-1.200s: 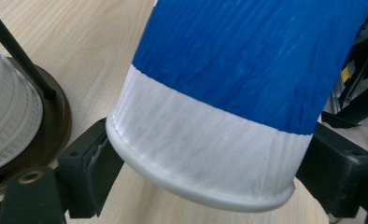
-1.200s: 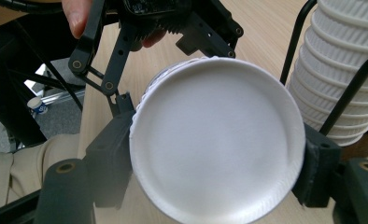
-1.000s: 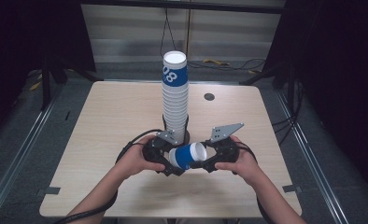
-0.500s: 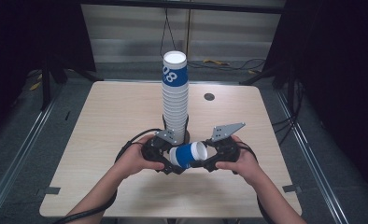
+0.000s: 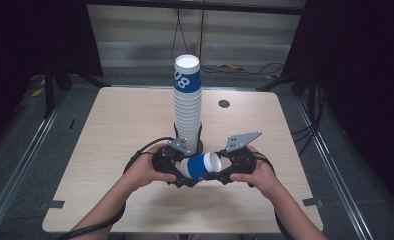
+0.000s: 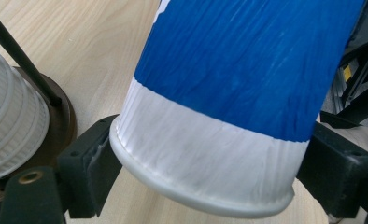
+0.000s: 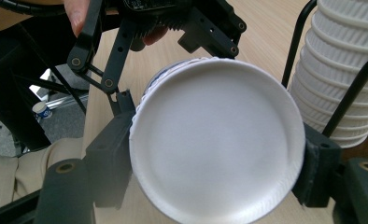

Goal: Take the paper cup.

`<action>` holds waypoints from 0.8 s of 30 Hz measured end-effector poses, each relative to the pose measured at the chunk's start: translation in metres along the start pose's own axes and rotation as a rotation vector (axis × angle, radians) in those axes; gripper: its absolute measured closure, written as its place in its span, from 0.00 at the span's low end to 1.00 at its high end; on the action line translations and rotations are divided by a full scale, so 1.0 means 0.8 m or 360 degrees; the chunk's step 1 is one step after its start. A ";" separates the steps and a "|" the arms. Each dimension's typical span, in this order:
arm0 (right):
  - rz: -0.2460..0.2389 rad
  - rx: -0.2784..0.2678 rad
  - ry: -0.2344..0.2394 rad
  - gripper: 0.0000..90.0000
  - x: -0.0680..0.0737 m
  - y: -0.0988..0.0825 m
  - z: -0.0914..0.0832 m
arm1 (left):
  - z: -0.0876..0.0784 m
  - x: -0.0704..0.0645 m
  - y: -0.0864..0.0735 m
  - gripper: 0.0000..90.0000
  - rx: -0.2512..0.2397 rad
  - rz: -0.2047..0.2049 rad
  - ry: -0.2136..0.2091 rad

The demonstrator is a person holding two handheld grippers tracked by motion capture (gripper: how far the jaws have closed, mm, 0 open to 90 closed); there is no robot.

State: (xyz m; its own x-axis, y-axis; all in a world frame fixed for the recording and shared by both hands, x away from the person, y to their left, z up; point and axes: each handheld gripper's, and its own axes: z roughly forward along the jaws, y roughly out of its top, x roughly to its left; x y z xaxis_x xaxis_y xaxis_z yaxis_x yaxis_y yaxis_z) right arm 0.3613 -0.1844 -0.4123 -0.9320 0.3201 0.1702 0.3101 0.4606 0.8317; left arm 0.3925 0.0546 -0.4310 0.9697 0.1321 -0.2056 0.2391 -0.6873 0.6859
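So we've got the left gripper [image 5: 181, 172] pinching one end of a blue-and-white paper cup [image 5: 201, 166], and the right gripper [image 5: 224, 171] clamped on the other end, so both are equally close. The cup lies on its side between them, long axis running 9 to 3 o'clock, just above the table [image 5: 110, 140]. The tall cup stack [image 5: 187, 107] stands right behind at 12, so we'd guess it tips upright next.

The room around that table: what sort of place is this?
Probably a lab recording rig: a bare wooden table ringed by dark curtains, a tall cup stack, and hand-held grippers gripping one cup.
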 end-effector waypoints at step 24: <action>0.0021 0.0004 0.0033 0.30 0.000 -0.001 0.002 | 0.000 -0.003 0.004 0.13 -0.0003 0.0066 0.0028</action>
State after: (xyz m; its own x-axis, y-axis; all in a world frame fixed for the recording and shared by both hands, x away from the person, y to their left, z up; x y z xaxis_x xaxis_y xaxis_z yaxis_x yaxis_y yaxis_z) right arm 0.3618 -0.1834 -0.4136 -0.9314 0.3092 0.1921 0.3230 0.4585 0.8279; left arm 0.3910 0.0518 -0.4282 0.9795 0.1161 -0.1643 0.1985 -0.6912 0.6949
